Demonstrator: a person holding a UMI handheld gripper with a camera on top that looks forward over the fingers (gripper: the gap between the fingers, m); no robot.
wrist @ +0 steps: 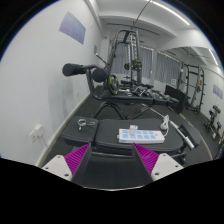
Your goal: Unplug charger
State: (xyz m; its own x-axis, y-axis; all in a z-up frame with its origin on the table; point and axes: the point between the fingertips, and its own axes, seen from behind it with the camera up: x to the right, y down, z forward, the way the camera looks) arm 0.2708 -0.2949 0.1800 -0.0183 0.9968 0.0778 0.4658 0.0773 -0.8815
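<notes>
The gripper [109, 160] holds its jaws apart and empty over a dark worktop [100, 170], a white charger [111, 134] lying just ahead between them, with gym machines [130, 65] crowding beyond.

A white wall [45, 75] runs along one side of the room, with a purple poster [70, 24] high on it and a small wall socket [37, 129] lower down. Long ceiling lights [160, 8] shine overhead. Gym machines [128, 60] with dark frames fill the middle of the room, and more racks [190, 85] stand along the far side. A dark padded bench [120, 112] stretches ahead over a dark floor [185, 135].
</notes>
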